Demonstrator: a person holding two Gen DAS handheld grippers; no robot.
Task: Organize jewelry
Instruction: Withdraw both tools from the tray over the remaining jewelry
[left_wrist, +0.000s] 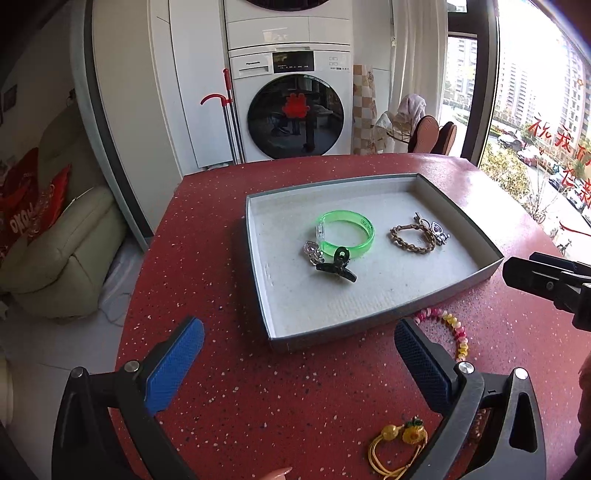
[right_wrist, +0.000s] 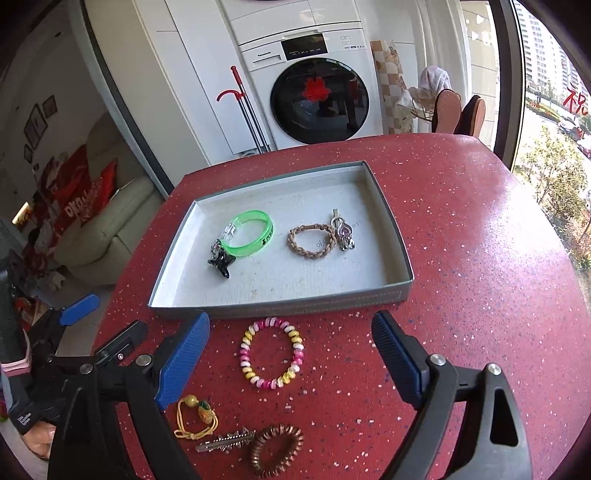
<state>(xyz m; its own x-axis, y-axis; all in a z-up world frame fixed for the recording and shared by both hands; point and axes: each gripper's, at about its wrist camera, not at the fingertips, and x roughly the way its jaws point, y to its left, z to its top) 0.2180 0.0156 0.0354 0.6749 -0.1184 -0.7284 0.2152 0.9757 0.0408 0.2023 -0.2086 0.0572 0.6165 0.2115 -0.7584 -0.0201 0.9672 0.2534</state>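
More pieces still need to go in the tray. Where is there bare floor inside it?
Inside the tray, the whole near strip along the front wall is bare, as is the far strip behind the green bangle and braided bracelet. The middle is crowded, with the black clip against the bangle.

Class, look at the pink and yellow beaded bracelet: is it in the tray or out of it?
Out. The pink and yellow beaded bracelet lies flat on the red table, just outside the tray's near wall.
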